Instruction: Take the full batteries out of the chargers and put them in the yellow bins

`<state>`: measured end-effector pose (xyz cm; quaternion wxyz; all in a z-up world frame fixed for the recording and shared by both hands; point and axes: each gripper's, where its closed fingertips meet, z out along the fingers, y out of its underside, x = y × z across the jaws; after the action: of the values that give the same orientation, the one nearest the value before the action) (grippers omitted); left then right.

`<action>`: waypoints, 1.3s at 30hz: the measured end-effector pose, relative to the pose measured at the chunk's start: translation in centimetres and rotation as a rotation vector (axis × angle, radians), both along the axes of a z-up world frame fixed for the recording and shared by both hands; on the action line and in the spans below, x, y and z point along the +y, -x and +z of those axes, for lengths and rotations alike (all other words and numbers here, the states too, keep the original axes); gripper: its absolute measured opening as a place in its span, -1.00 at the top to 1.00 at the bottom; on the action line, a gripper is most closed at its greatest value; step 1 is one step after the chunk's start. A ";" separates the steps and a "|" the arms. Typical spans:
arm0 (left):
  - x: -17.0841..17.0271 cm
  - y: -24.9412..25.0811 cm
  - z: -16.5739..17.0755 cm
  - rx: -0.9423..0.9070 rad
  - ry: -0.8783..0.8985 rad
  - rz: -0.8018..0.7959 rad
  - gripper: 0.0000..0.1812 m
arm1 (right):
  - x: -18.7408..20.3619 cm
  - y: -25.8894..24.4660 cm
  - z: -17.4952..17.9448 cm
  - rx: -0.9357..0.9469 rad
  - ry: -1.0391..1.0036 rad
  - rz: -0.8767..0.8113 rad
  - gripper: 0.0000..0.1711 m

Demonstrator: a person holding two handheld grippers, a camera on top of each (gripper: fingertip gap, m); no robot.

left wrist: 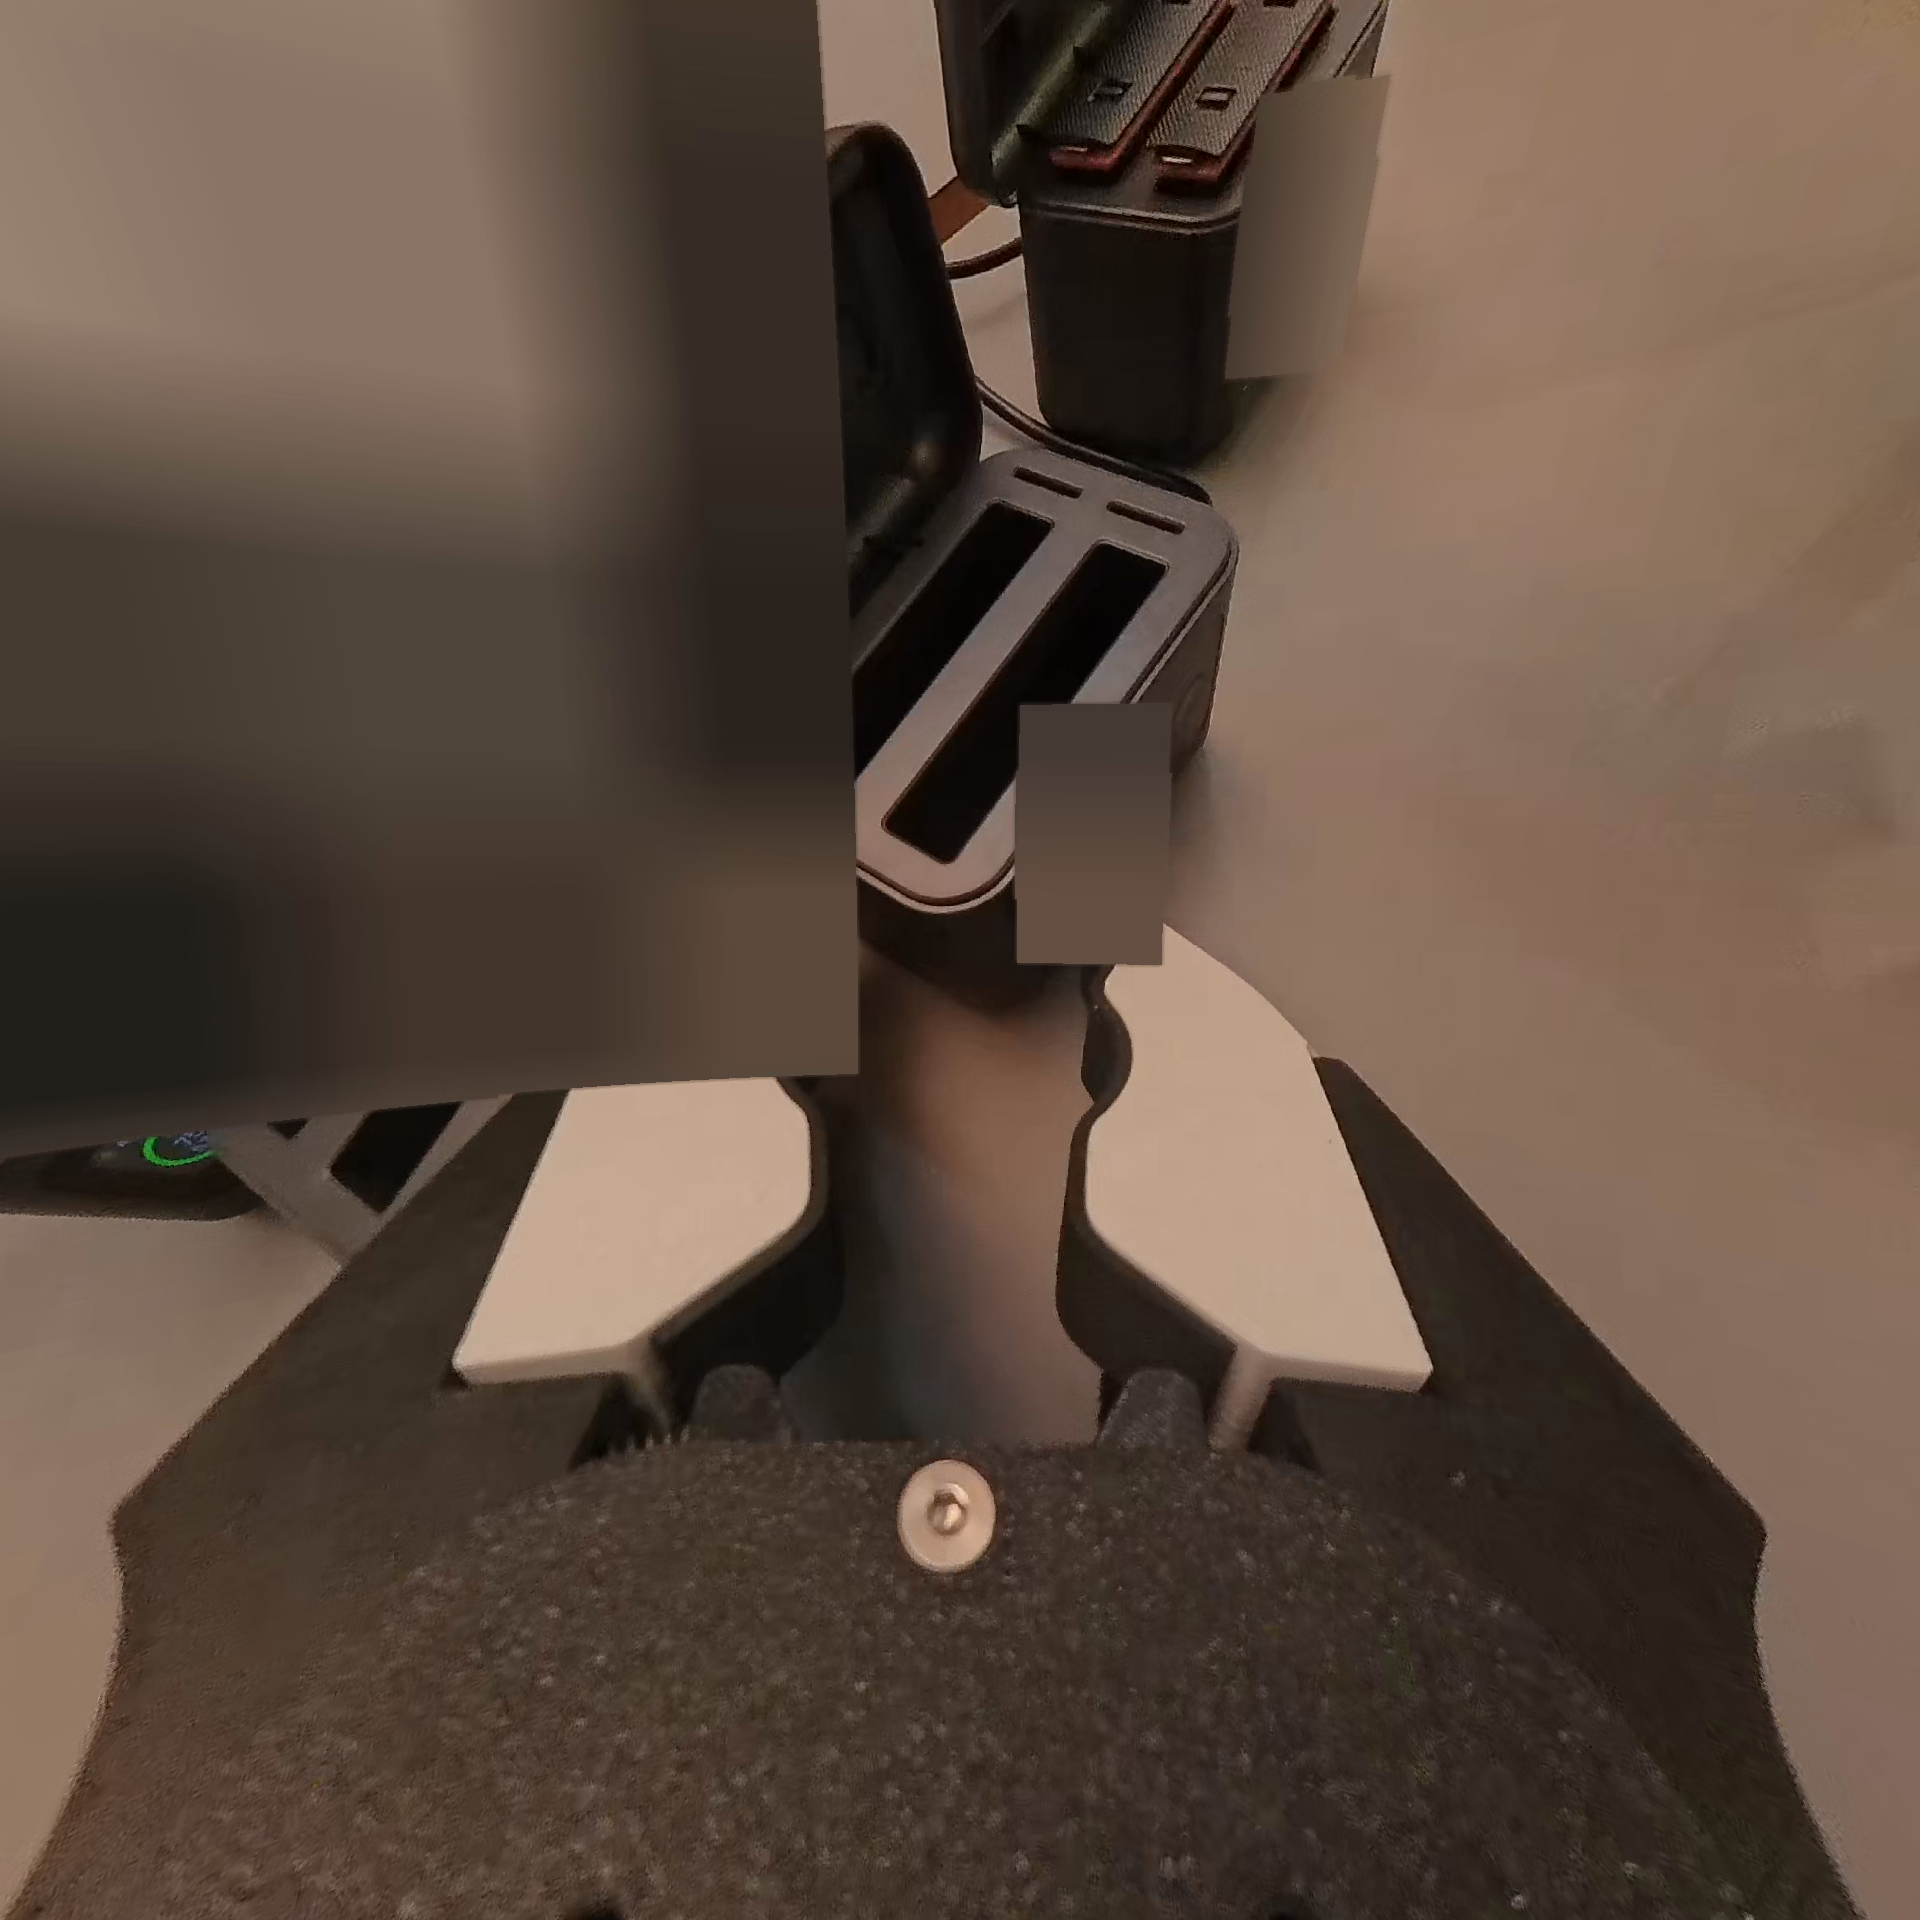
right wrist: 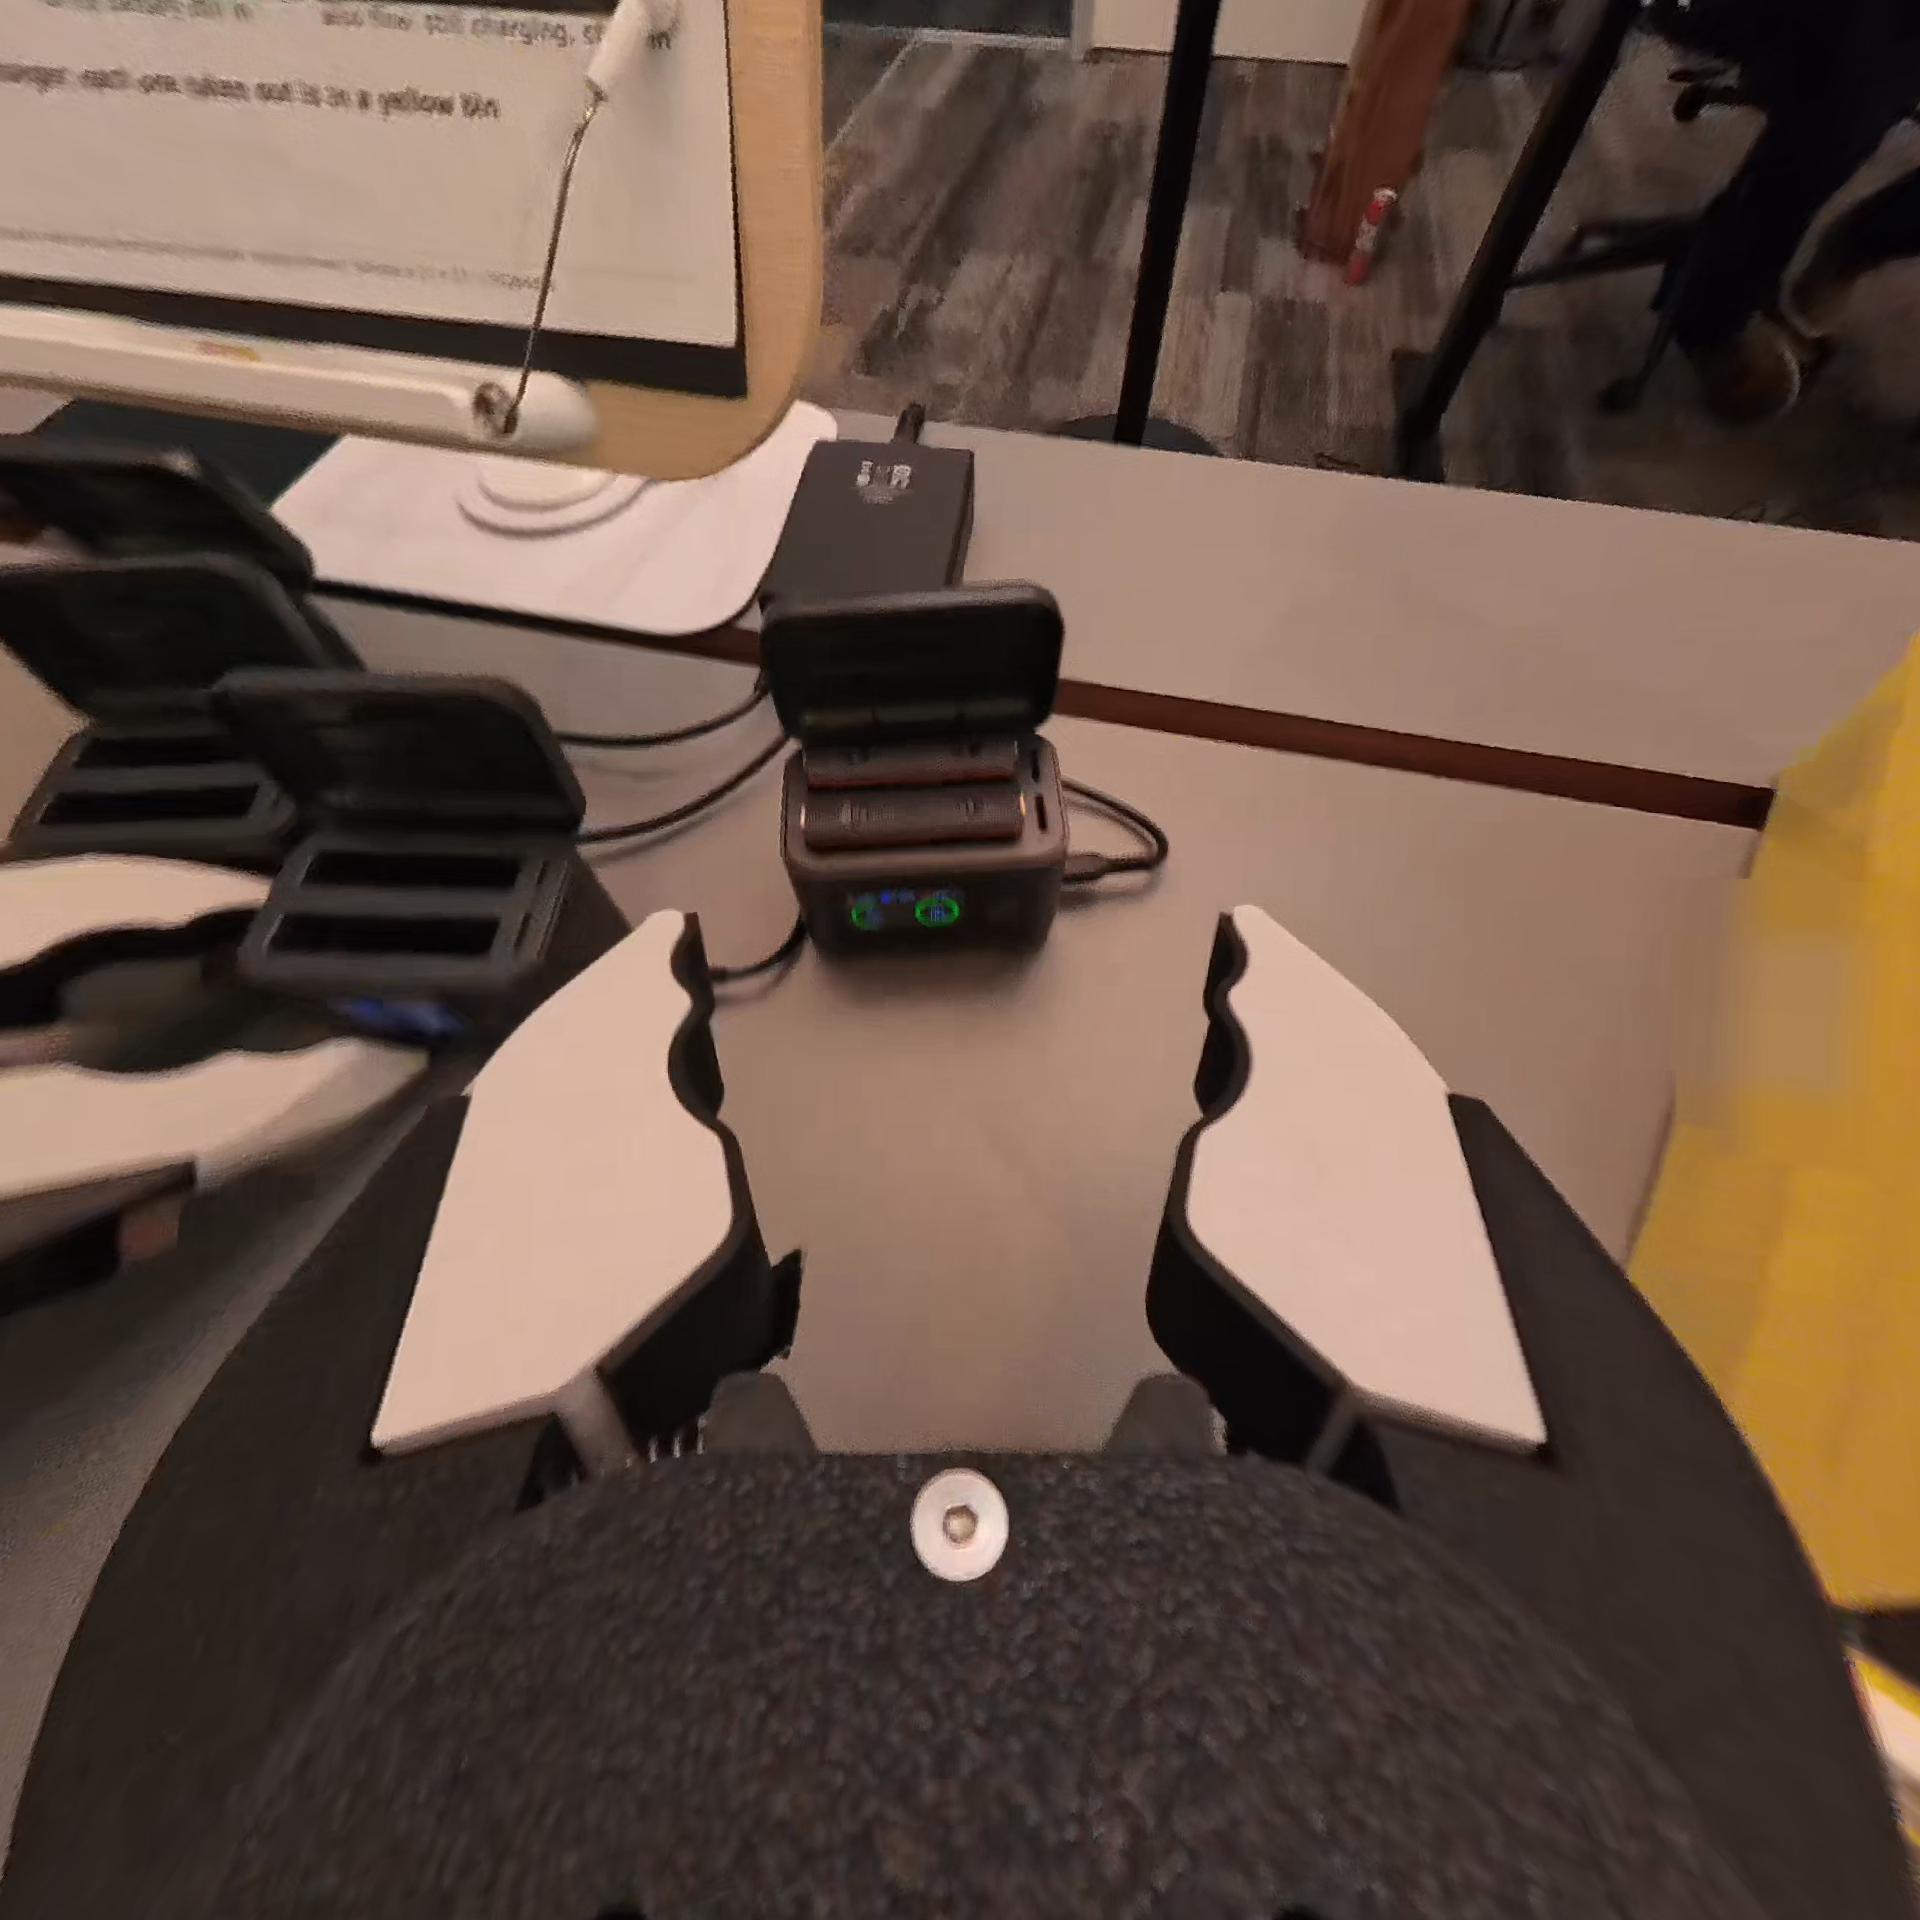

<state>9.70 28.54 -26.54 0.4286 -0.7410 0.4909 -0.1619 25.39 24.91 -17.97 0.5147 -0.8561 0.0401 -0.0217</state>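
Between picks, by the look of it. Right tongs (right wrist: 956,1049) spread wide and empty, lined up on the small dark grey box charger with flip-up lid (right wrist: 923,831) standing mid-way along the pale grey surface (right wrist: 1403,665), back toward its far edge. Two dark ribbed batteries with reddish edging (right wrist: 912,810) seated in its slots; two green rings lit on its front panel, so probably full, though too small to read for certain. Next move, as a guess: advance, drop the tongs over the nearer battery's top edge, close across its thin faces, pull straight up along the slot, then swing toward the yellow bin (right wrist: 1808,1195) at the right edge of the surface.

Left tongs (left wrist: 966,1039) held low with a narrow gap, nothing visibly between them, just short of an open dark charger with two vacant slots (left wrist: 1029,675). Beyond it, another dark charger holding batteries (left wrist: 1132,270).

Hard to judge: much of the left wrist view masked by a big blurred patch, plus smaller patches over charger fronts. Yellow bin cut off at the frame edge, interior unseen. Two more open dark chargers with vacant slots (right wrist: 405,894) toward the left edge, smeared by motion blur, like the white shape of the other tongs. Cable routing behind the chargers only partly visible.
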 end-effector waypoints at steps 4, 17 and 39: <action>0.0 0.0 0.0 0.004 -0.013 0.002 0.49 | -3.9 -0.3 -2.3 0.008 0.054 0.034 0.16; 0.0 0.1 0.2 0.011 -0.059 0.003 0.50 | -7.2 1.6 -7.7 0.049 0.118 0.026 1.00; -1.2 -0.1 0.3 0.021 -0.096 -0.052 0.54 | -6.9 1.9 -6.7 0.018 0.064 0.074 1.00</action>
<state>9.76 27.34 -26.22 0.4543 -0.7081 0.5217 -0.1413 23.45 17.96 -24.65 0.4872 -0.8732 0.0124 0.0040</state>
